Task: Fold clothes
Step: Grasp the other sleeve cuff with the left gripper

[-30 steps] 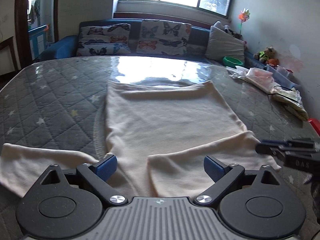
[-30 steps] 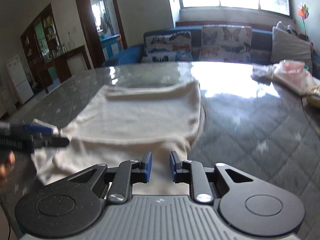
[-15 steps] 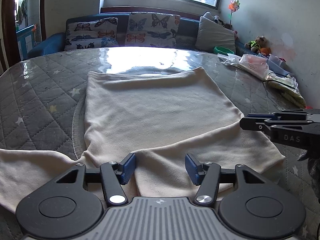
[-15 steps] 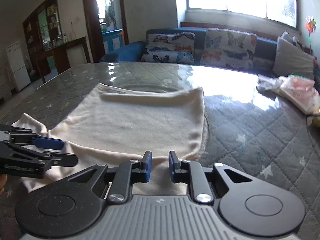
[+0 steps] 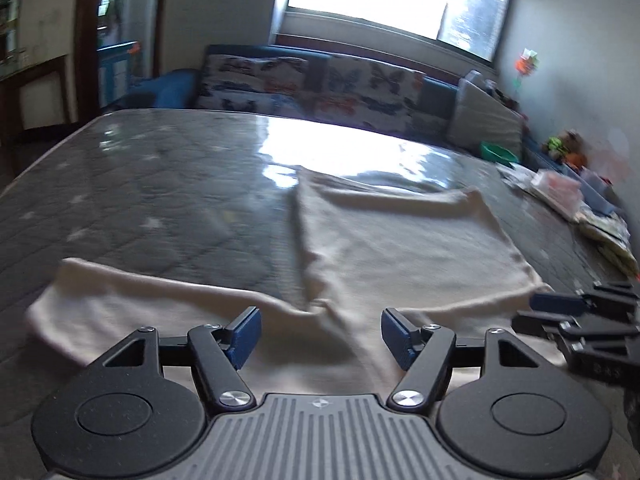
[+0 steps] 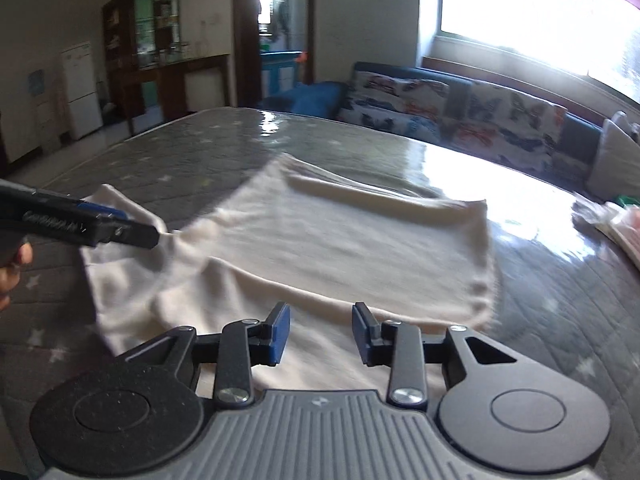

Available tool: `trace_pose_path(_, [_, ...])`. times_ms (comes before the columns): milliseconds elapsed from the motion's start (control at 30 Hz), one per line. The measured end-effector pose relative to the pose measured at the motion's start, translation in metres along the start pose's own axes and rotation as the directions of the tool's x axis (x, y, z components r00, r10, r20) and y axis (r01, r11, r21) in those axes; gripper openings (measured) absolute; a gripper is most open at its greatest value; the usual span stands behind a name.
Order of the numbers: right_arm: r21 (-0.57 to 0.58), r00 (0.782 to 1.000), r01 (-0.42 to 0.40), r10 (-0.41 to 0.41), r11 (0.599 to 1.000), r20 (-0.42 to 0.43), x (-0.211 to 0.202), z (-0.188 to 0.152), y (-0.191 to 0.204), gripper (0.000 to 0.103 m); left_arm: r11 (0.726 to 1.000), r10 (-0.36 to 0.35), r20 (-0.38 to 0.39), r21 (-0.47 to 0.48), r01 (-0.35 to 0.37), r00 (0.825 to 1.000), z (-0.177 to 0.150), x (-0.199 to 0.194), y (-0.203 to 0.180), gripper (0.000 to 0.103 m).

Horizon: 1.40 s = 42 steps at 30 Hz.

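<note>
A cream long-sleeved garment (image 5: 400, 248) lies flat on a grey quilted table (image 5: 160, 184), one sleeve spread to the left (image 5: 132, 300). My left gripper (image 5: 320, 334) is open just above the near part of the garment, nothing between its fingers. My right gripper (image 6: 320, 334) is open over the garment's (image 6: 340, 248) near edge and holds nothing. The right gripper also shows at the right of the left wrist view (image 5: 576, 312). The left gripper shows at the left of the right wrist view (image 6: 92, 224), over the sleeve.
A sofa with butterfly cushions (image 5: 320, 84) stands behind the table under a bright window. Plastic bags and packets (image 5: 568, 192) lie on the table's right side. A green bowl (image 5: 498, 152) sits at the far right. A doorway and cabinets (image 6: 168, 60) are at the left.
My right gripper has opened; it was shut in both earlier frames. My left gripper narrowed at half a second ago and has widened again, and its view has swung left toward the spread sleeve.
</note>
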State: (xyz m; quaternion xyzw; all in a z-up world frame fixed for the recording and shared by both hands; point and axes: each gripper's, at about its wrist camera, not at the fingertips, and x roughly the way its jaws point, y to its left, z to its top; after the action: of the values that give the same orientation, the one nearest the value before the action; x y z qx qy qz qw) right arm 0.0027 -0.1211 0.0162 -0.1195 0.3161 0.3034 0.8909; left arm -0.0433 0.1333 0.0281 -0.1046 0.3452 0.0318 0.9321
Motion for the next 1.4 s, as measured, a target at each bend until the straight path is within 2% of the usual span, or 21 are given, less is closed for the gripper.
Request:
trace_pose_path(233, [-0.108, 0.999, -0.039, 0.039, 0.993, -0.004, 0.028, 0.006, 0.049, 0.034, 0.985, 0.136, 0.024, -0.108, -0.132, 0.99, 0.0, -0.018, 0.054, 0.072])
trace_pose_path(367, [-0.119, 0.998, -0.066, 0.065, 0.991, -0.008, 0.029, 0.007, 0.057, 0.033, 0.968, 0.199, 0.019, -0.159, -0.193, 0.98, -0.004, -0.025, 0.08, 0.072])
trace_pose_path(500, [-0.09, 0.997, -0.077, 0.078, 0.993, 0.016, 0.029, 0.015, 0.057, 0.033, 0.948, 0.247, 0.016, -0.211, -0.238, 0.969, -0.005, -0.029, 0.1, 0.073])
trace_pose_path(600, [-0.063, 0.994, -0.105, 0.104, 0.992, -0.023, 0.042, 0.015, 0.059, 0.033, 0.93, 0.283, 0.009, -0.248, -0.272, 0.959, -0.006, -0.031, 0.111, 0.074])
trace_pose_path(767, [-0.072, 0.993, -0.114, 0.114, 0.991, -0.003, 0.027, 0.015, 0.061, 0.035, 0.915, 0.303, -0.015, -0.276, -0.295, 0.953, -0.006, -0.022, 0.121, 0.073])
trace_pose_path(833, [-0.093, 0.993, -0.115, 0.116, 0.989, 0.009, 0.017, 0.013, 0.062, 0.039, 0.909, 0.309, -0.024, -0.286, -0.303, 0.951, -0.005, -0.017, 0.124, 0.072])
trace_pose_path(900, [-0.1, 0.993, -0.112, 0.114, 0.989, 0.011, 0.011, 0.011, 0.062, 0.039, 0.903, 0.315, -0.033, -0.297, -0.311, 0.948, -0.005, -0.013, 0.128, 0.067])
trace_pose_path(967, [-0.094, 0.994, -0.111, 0.113, 0.989, 0.014, 0.006, 0.008, 0.06, 0.039, 0.898, 0.327, -0.025, -0.304, -0.318, 0.945, -0.004, -0.012, 0.129, 0.066])
trace_pose_path(1067, [-0.084, 0.994, -0.107, 0.109, 0.991, 0.02, -0.001, 0.005, 0.056, 0.039, 0.887, 0.358, -0.019, -0.305, -0.346, 0.934, -0.003, -0.01, 0.128, 0.058])
trace_pose_path(1100, [-0.08, 0.994, -0.106, 0.108, 0.991, 0.022, -0.004, 0.004, 0.055, 0.039, 0.884, 0.37, -0.016, -0.302, -0.357, 0.929, -0.003, -0.009, 0.128, 0.049])
trace_pose_path(1133, [-0.078, 0.994, -0.104, 0.106, 0.991, 0.024, -0.005, 0.003, 0.054, 0.039, 0.88, 0.382, -0.013, -0.3, -0.368, 0.924, -0.003, -0.008, 0.128, 0.035])
trace_pose_path(1167, [-0.075, 0.994, -0.102, 0.104, 0.992, 0.027, -0.008, 0.002, 0.053, 0.039, 0.878, 0.384, -0.012, -0.305, -0.37, 0.923, -0.002, -0.009, 0.13, 0.028])
trace_pose_path(1233, [-0.066, 0.995, -0.096, 0.098, 0.993, 0.035, -0.015, 0.001, 0.048, 0.039, 0.879, 0.354, -0.007, -0.34, -0.335, 0.935, -0.002, -0.012, 0.136, 0.014])
trace_pose_path(1400, [-0.042, 0.996, -0.07, 0.072, 0.997, 0.046, -0.023, -0.003, 0.038, 0.039, 0.915, 0.296, 0.116, -0.319, -0.246, 0.948, 0.004, -0.035, 0.12, 0.008])
